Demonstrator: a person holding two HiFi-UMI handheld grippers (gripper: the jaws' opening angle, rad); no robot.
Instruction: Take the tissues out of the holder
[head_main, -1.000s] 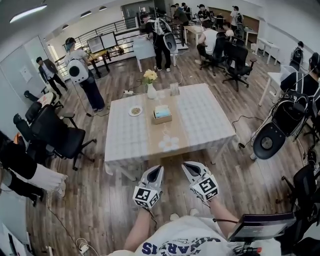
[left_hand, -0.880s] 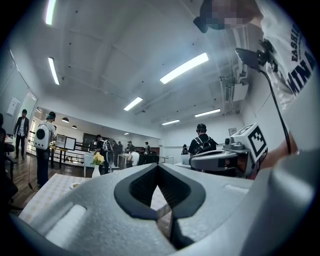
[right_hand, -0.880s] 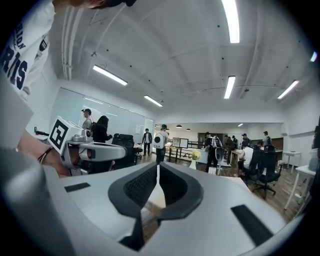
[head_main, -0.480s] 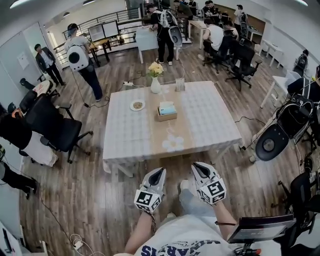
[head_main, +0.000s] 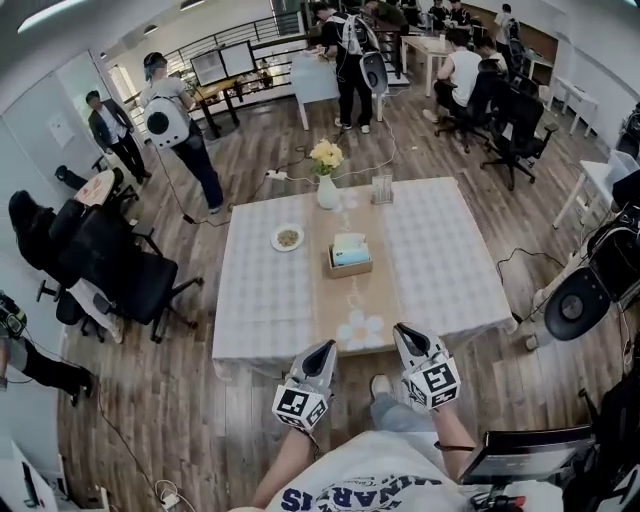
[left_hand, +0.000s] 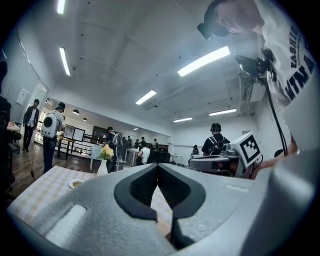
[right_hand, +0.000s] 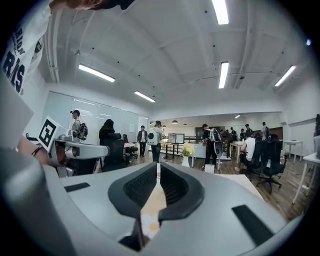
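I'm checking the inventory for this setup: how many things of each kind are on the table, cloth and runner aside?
Flower vase: 1
Small plate: 1
Tissue holder: 1
Clear upright item: 1
Flower-shaped mat: 1
Total: 5

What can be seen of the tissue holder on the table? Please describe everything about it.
The tissue holder is a small, low, open-topped box, brown and wood-like. It stands upright near the middle of the table, on the tan runner that lies along the table's centre. A pale blue tissue pack fills it and rises above its rim. Nothing else touches it. Finer details are too small to tell.
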